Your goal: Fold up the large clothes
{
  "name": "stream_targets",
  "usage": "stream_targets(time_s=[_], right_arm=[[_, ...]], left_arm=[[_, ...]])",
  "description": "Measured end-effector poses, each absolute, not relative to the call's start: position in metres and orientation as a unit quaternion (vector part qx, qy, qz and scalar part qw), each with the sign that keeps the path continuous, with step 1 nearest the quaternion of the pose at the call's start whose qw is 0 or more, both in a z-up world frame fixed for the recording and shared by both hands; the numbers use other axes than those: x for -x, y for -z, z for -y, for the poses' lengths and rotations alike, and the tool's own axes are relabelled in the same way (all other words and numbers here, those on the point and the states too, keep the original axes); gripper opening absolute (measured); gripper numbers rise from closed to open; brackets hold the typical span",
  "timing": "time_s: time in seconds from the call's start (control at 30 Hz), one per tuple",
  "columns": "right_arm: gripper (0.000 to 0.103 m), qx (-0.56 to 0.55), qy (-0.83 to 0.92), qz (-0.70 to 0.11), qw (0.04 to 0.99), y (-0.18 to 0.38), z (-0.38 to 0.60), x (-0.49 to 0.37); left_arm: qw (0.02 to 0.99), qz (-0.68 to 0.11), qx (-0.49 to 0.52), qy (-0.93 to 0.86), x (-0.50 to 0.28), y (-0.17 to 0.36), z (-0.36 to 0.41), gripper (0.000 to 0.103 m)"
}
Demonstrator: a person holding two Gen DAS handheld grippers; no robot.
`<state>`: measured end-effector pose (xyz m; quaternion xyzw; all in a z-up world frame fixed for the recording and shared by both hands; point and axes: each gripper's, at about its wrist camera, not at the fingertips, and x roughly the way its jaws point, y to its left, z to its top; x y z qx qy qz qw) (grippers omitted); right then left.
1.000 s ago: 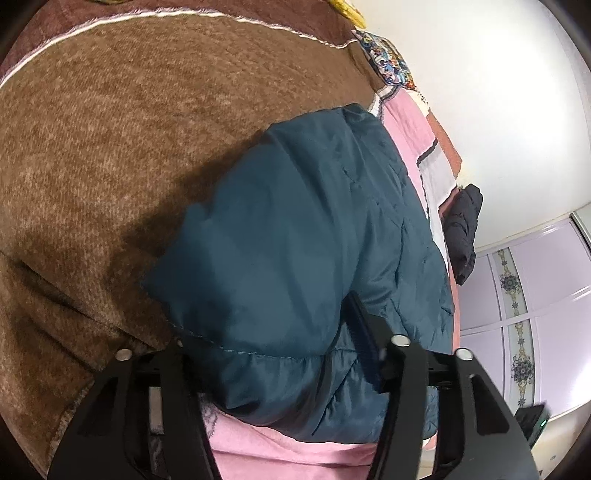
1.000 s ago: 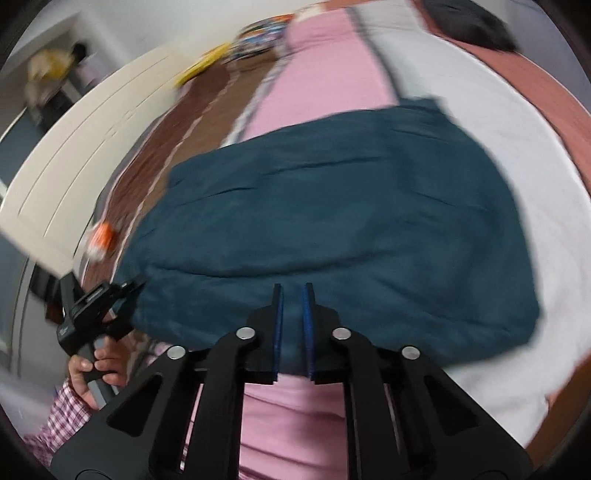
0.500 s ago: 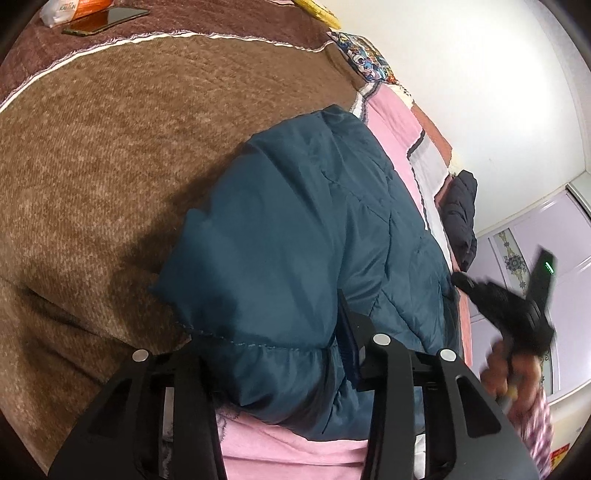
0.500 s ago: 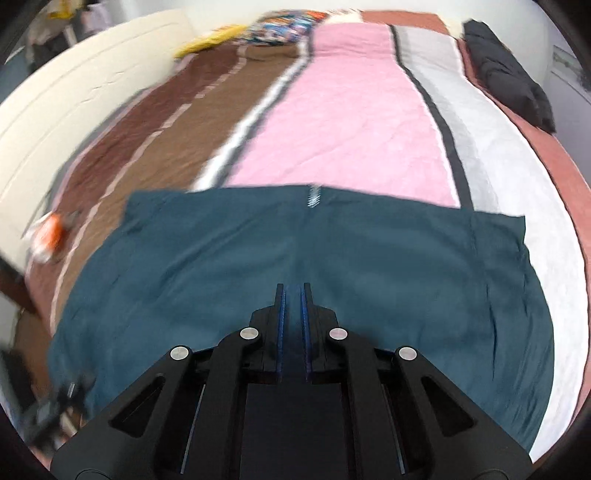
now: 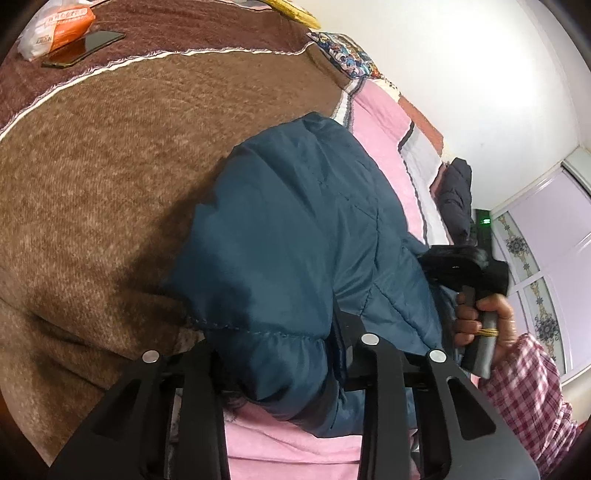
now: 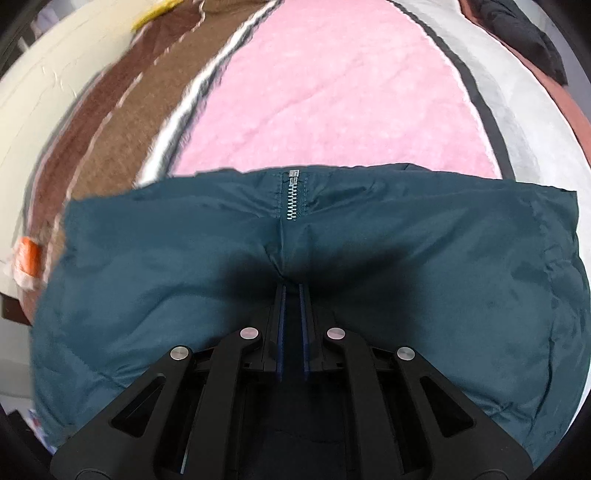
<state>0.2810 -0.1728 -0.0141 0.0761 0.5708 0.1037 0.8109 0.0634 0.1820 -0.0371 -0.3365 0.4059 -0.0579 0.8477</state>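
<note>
A puffy teal jacket (image 5: 295, 229) lies folded across the bed, its zip (image 6: 291, 199) showing at the far edge in the right wrist view. My left gripper (image 5: 275, 332) has the jacket's near gathered hem corner between its fingers, and its jaws are closing, bunching the fabric. My right gripper (image 6: 291, 288) is shut, pointing steeply down, with its tips on the middle of the jacket (image 6: 424, 266), where the cloth puckers below the zip. In the left wrist view a hand (image 5: 480, 317) in a checked sleeve holds that right gripper (image 5: 461, 266) over the jacket's far side.
The bed has a striped blanket, brown (image 5: 92, 166), pink (image 6: 332, 92) and grey. A dark garment (image 5: 458, 195) lies at the far end. An orange-and-white packet (image 5: 55, 29) and a phone (image 5: 85, 46) lie on the brown band. A wardrobe stands at the right.
The right gripper swept across and came down onto the jacket's middle. The left gripper's jaws narrowed on the hem corner and rolled a little.
</note>
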Motion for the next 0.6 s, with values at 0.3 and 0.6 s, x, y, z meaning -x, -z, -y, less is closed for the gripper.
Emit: stream_targets(time_s=[0.3, 0.6], right_arm=[[0.007, -0.102, -0.193, -0.541, 0.812, -0.036, 0.193, -0.162], [0.006, -0.08, -0.174, -0.592, 0.783, 0.022, 0.181, -0.144]], left_arm=[[0.852, -0.402, 0.331, 0.059, -0.063, 0.034, -0.18, 0.029], [0.863, -0.39, 0.313, 0.071, -0.056, 0.018, -0.17, 0.027]])
